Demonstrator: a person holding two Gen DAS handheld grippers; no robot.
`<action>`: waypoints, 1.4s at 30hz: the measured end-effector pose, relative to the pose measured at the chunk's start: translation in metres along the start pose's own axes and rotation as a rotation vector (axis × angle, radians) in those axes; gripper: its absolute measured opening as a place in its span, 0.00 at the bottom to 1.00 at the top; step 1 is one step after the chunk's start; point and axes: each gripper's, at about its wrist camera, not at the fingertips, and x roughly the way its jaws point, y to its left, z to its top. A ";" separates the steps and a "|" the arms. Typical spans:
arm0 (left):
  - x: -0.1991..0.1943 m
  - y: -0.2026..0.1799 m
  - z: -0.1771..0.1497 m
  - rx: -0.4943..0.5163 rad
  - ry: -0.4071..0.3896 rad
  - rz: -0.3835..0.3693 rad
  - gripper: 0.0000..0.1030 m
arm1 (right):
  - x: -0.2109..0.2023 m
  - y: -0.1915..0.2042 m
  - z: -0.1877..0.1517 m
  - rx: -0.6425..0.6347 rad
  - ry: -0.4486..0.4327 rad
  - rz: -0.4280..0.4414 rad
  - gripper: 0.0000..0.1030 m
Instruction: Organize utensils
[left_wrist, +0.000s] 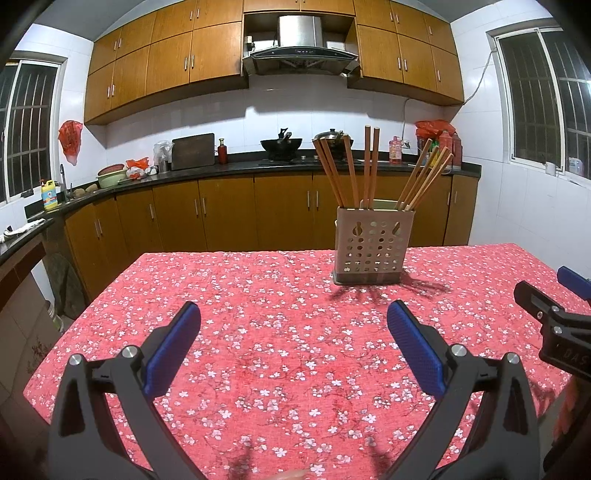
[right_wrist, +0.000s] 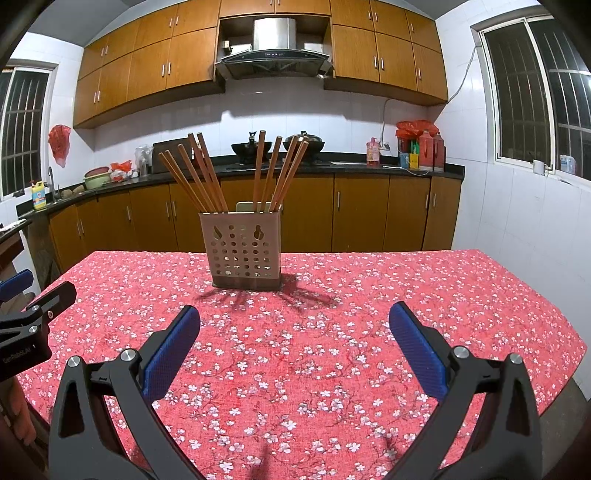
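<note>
From the left wrist view, the left gripper hangs above the counter, which is draped in a red cloth printed with small white blossoms; its blue-padded jaws are spread wide with nothing between them. Ahead and a little to the right stands the beige perforated rectangular utensil holder, upright near the far edge, with the long wooden chopsticks fanned out of its top. Part of the right gripper enters at the right edge.

From the right wrist view, the right gripper also hangs over the cloth, jaws released and empty. The holder stands ahead, slightly left, its chopsticks leaning outward on both sides. The left gripper shows at the left edge.
</note>
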 end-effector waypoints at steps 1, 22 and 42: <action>0.000 0.000 0.000 0.000 0.000 0.000 0.96 | 0.000 0.000 0.000 0.000 0.000 0.001 0.98; 0.000 -0.002 0.000 -0.001 0.000 0.002 0.96 | 0.002 0.000 -0.004 0.004 0.006 0.000 0.98; 0.001 -0.003 -0.003 -0.001 0.008 -0.006 0.96 | 0.003 0.001 -0.006 0.008 0.010 0.000 0.98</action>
